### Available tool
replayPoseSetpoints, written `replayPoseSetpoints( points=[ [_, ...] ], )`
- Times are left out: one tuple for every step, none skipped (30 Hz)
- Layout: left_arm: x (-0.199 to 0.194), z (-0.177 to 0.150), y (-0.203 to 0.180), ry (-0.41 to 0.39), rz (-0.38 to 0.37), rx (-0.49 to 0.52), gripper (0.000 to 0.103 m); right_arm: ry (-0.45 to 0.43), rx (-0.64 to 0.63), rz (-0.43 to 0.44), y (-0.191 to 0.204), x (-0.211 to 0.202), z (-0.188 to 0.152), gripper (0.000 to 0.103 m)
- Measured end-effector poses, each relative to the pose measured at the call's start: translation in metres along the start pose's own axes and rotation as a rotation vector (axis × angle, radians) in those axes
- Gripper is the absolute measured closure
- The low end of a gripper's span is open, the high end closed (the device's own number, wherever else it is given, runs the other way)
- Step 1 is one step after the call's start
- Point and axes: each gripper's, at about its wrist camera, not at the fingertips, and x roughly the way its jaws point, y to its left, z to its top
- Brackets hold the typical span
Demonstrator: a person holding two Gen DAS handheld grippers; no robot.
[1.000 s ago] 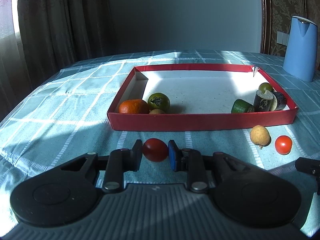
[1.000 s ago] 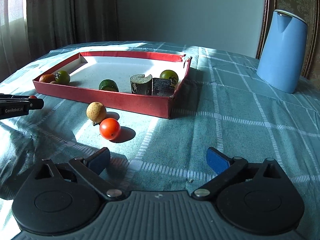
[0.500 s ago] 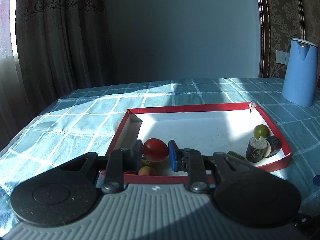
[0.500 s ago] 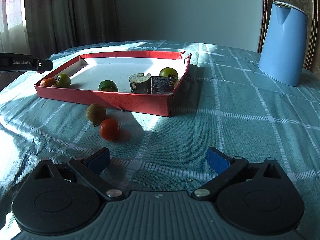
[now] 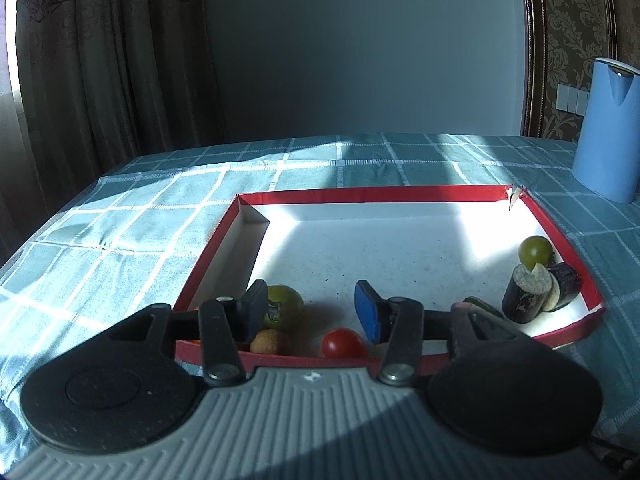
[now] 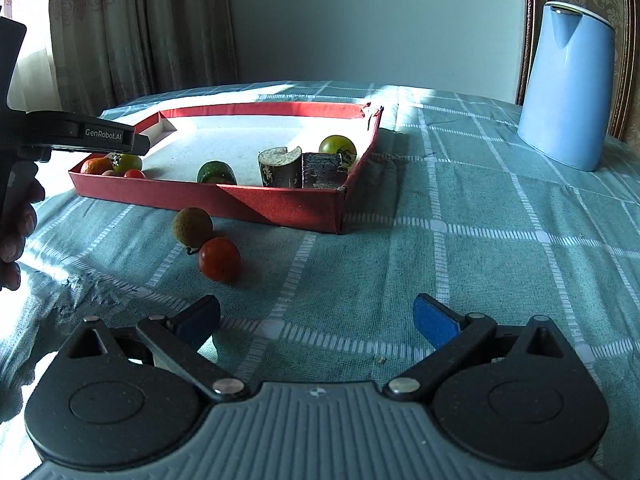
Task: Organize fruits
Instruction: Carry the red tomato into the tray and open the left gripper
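You've got a table w/ a teal checked cloth (image 6: 460, 208). Directly on it: red tray (image 6: 256, 202) mid-table, blue jug (image 6: 568, 92) far right, well apart from the tray. Just in front of the tray's near wall, a tan round fruit (image 6: 193, 227) and a red tomato (image 6: 219, 259), touching.

On the table in front of me sits the tray (image 6: 280, 204), with the kettle (image 6: 568, 88) well off to its right and further back. Inside the tray's near-left corner I see a cluster: an orange (image 6: 96, 166), a round fruit (image 5: 284, 306), a small rough fruit (image 5: 270, 342) and a cherry tomato (image 5: 343, 343). At the tray's right end lie cut pieces (image 6: 280, 168) and another round fruit (image 6: 337, 147). Outside, just before the front wall, a rough fruit (image 6: 193, 227) touches a tomato (image 6: 219, 259).
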Motion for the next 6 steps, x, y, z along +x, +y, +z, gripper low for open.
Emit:
replayPoseSetpoints(
  points=[
    [-0.003, -0.002, 0.002, -0.003, -0.002, -0.002, 0.056, 0.0, 0.0, 0.0, 0.0, 0.0, 0.0, 0.0],
    [-0.007, -0.004, 0.005, -0.004, 0.0, -0.006, 0.048, 0.0, 0.0, 0.0, 0.0, 0.0, 0.0, 0.0],
    [-0.012, -0.008, 0.009, -0.003, 0.012, -0.015, 0.041, -0.001, 0.002, 0.002, 0.0, 0.0, 0.0, 0.0],
    [-0.017, -0.012, 0.013, -0.006, 0.023, -0.024, 0.026, -0.003, 0.003, 0.004, -0.001, -0.001, 0.0, 0.0],
    [-0.022, -0.016, 0.018, -0.015, 0.03, -0.032, 0.018, -0.005, 0.005, 0.007, -0.001, -0.001, 0.0, 0.0],
    [-0.028, -0.022, 0.025, -0.025, 0.042, -0.042, 0.017, -0.01, 0.007, 0.017, -0.002, -0.002, 0.0, 0.0]
  ],
)
